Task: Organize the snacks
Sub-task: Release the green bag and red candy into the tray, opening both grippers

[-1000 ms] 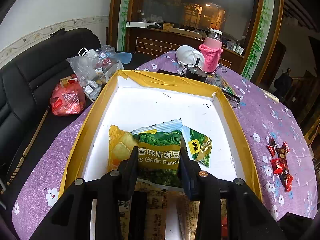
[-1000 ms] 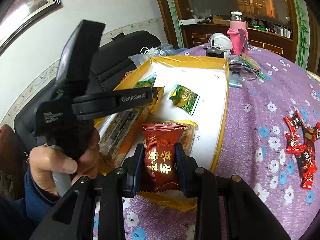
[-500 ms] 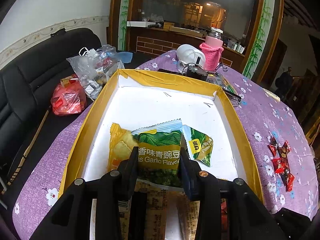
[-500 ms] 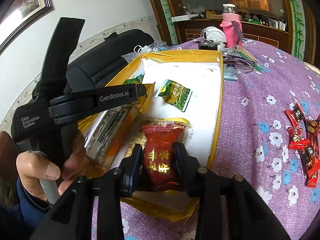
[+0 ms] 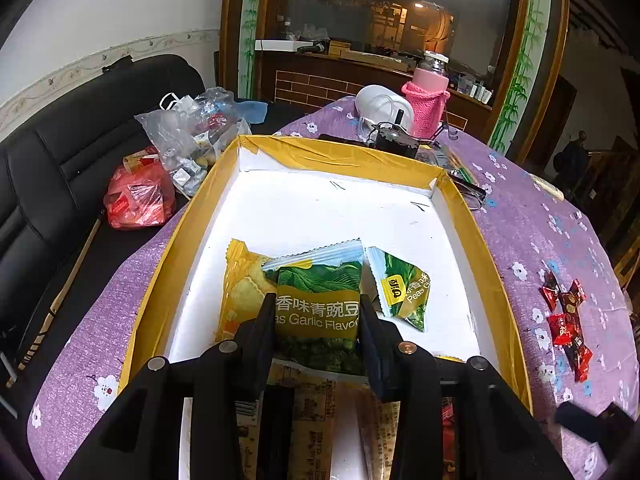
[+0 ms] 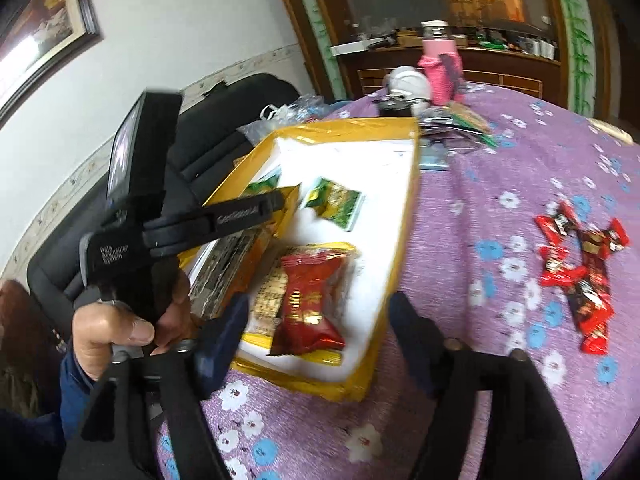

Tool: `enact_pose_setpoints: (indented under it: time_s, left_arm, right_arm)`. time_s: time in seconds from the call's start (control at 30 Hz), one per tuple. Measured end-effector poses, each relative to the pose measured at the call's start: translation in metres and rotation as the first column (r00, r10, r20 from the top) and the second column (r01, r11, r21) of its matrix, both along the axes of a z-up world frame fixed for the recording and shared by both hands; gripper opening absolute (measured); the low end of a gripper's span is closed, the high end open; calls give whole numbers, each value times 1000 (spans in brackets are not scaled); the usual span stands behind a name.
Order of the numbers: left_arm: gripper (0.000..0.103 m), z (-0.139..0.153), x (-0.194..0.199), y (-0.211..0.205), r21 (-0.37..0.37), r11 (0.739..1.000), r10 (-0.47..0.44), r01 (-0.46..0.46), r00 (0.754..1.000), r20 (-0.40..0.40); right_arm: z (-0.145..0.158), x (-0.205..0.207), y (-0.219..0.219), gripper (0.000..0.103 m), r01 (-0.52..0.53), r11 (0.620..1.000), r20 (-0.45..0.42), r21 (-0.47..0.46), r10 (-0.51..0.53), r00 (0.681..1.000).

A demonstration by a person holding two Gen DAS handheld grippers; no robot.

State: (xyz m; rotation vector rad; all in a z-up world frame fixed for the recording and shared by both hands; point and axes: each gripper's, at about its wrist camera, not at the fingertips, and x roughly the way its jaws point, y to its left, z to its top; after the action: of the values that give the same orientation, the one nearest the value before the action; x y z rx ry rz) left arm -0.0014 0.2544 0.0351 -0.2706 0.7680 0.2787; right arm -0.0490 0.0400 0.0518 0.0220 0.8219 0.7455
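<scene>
In the left wrist view my left gripper [image 5: 318, 328] is shut on a green garlic-pea packet [image 5: 318, 276], held over the yellow-rimmed white box [image 5: 344, 156]. A yellow packet [image 5: 240, 280] sits just behind it. A smaller green pea packet [image 5: 400, 288] lies on the box floor. In the right wrist view my right gripper [image 6: 318, 332] has its jaws opening wide. The red packet [image 6: 308, 300] lies between them, free of both pads, on brown packets in the box's near end [image 6: 412, 184]. Several red candies [image 6: 580, 268] lie on the purple cloth to the right.
A hand [image 6: 120, 320] holds the left gripper beside the box. Behind the box stand a pink bottle [image 5: 426, 100], a white rounded object [image 5: 380, 104] and glasses [image 5: 464, 188]. Plastic bags [image 5: 192, 128] and a red bag [image 5: 138, 196] rest on the black sofa.
My right gripper has spread its jaws and let go of the red packet, which now lies in the box; the gripper drew back a little. The left gripper kept still.
</scene>
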Motion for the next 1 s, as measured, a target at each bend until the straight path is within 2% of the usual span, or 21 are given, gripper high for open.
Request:
enact_pose_setpoints:
  time_s: [0.17,0.23,0.3,0.47,0.73,0.87,0.9,0.93,0.97,1.0]
  left_arm:
    - [40,0,0,-1,3,1000,3,-3,1000,-2]
    - [40,0,0,-1,7,1000,2,-2,1000,-3]
    - [41,0,0,-1,13,1000,0,0,1000,-4]
    - [41,0,1,-2,24,1000,5,-5,1000,-6]
    - [41,1,0,-6,45,999,10,-10,1000,-10]
    - [41,2,1,-8,61,998,8,-7,1000,-14]
    - [43,3,1,-10,67,998,8,-7,1000,-13]
    - [50,4,0,-11,73,997,8,-7,1000,-13]
    - [53,5,0,-12,83,997,8,-7,1000,-10]
    - [61,7,-1,-13,91,996,9,-8,1000,-6]
  right_arm:
    - [3,20,-40,84,133,991,-72,16,-131,989]
    - [3,28,-59,84,209,978,-90,14,-206,974]
    - [3,32,-74,84,249,968,-86,24,-246,965]
    - [10,39,-119,84,402,915,-48,23,-400,915]
    - [7,50,-183,84,542,838,-102,68,-535,839]
    - [-3,58,-207,84,577,810,-176,104,-556,812]
    - [-4,58,-211,84,591,799,-186,109,-568,802]
    - [-7,58,-216,84,606,787,-201,113,-579,790]
    - [-8,58,-219,84,603,789,-214,120,-572,792]
    - [-9,60,-220,84,595,795,-225,123,-561,797]
